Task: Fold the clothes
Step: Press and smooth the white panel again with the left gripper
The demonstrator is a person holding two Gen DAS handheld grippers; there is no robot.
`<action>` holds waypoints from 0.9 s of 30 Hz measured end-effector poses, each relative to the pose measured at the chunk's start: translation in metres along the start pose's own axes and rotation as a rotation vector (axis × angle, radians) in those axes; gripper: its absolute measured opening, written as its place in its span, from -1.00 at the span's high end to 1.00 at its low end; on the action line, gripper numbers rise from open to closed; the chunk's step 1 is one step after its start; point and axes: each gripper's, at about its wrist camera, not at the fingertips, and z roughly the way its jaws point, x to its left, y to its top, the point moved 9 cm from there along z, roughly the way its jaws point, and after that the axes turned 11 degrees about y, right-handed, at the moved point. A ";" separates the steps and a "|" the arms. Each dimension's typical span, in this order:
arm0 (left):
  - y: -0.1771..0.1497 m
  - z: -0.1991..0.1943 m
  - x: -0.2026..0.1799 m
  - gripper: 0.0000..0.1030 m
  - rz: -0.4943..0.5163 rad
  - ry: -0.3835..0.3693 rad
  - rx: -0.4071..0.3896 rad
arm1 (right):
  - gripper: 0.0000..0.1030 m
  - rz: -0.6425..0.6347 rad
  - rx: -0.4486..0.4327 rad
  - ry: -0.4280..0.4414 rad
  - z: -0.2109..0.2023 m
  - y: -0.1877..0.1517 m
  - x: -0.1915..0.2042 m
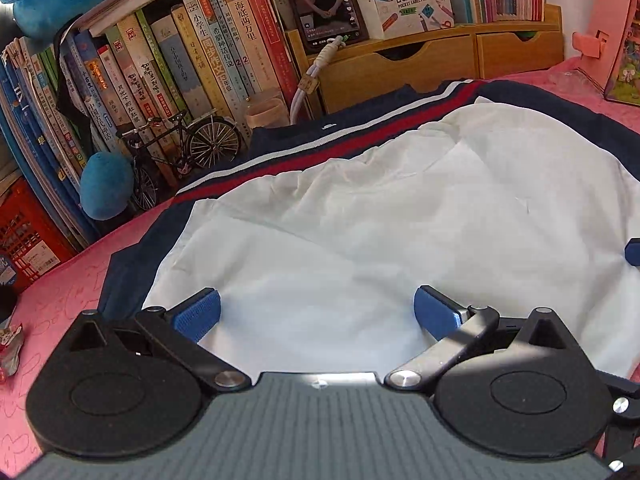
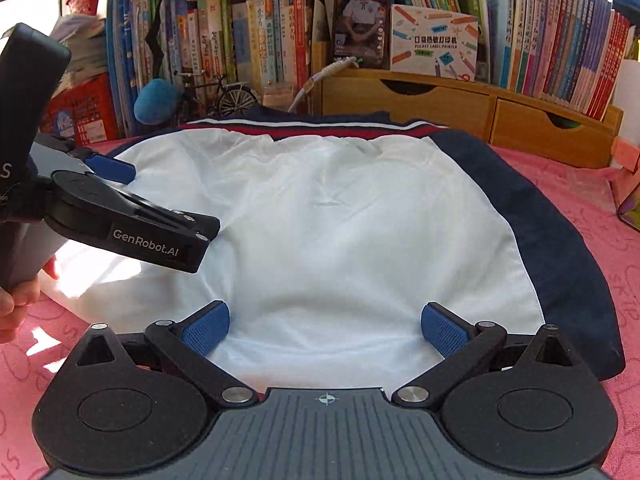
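A pink cloth [image 2: 580, 208] covers the surface, and behind it stand crowded rows of books [image 1: 168, 64], a wooden drawer unit [image 2: 440, 100], a small model bicycle [image 1: 180, 152] and blue plush toys [image 1: 105, 184].

The garment [image 2: 320, 220] lies spread flat on the surface straight ahead of both my hands. Its white lining faces up, edged in navy, with a red and white stripe running along the far side. Its long axis runs left to right across my view.

My right gripper [image 2: 325, 328] hovers over the near edge of the white panel. Its blue fingers [image 2: 208, 326] stand as wide as they go, with only flat cloth lying below the gap and nothing pinched. The garment's navy right-hand edge curves away just to the right of this hand, so I judge it the nearer one for that side.

My left gripper [image 1: 316, 314] is also wide, its fingers apart over the white fabric and gripping nothing. From the right wrist view its black body sits to the left, over the garment's left part, held by a hand [image 2: 16, 304].

Both grippers point forward and tilt downward toward the cloth, side by side.
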 end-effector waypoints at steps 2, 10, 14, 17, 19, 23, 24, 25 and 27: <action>0.010 0.014 0.001 -1.00 -0.011 0.024 0.014 | -1.00 0.000 0.001 0.000 0.000 0.000 0.000; 0.045 0.073 0.013 -1.00 -0.140 0.022 0.108 | -1.00 0.004 0.001 0.000 -0.001 0.001 -0.001; 0.057 0.095 0.018 -1.00 -0.196 0.011 0.133 | -1.00 0.007 0.001 0.001 -0.001 0.001 -0.002; 0.064 0.102 0.017 -1.00 -0.206 0.015 0.124 | -1.00 0.012 0.001 -0.003 0.000 0.001 -0.002; 0.067 0.104 0.016 -1.00 -0.202 0.019 0.123 | -1.00 0.016 0.000 -0.005 0.000 0.002 -0.002; 0.070 0.096 0.019 -1.00 -0.193 0.023 0.110 | -1.00 0.018 0.000 -0.006 0.001 0.002 0.000; 0.069 0.090 0.019 -1.00 -0.182 0.027 0.095 | -1.00 0.018 0.000 -0.006 0.001 0.002 0.001; 0.067 0.084 0.019 -1.00 -0.172 0.030 0.080 | -1.00 0.018 0.000 -0.006 0.001 0.001 0.001; 0.063 0.066 0.020 -1.00 -0.162 0.015 0.043 | -1.00 0.018 0.000 -0.006 0.000 0.001 0.001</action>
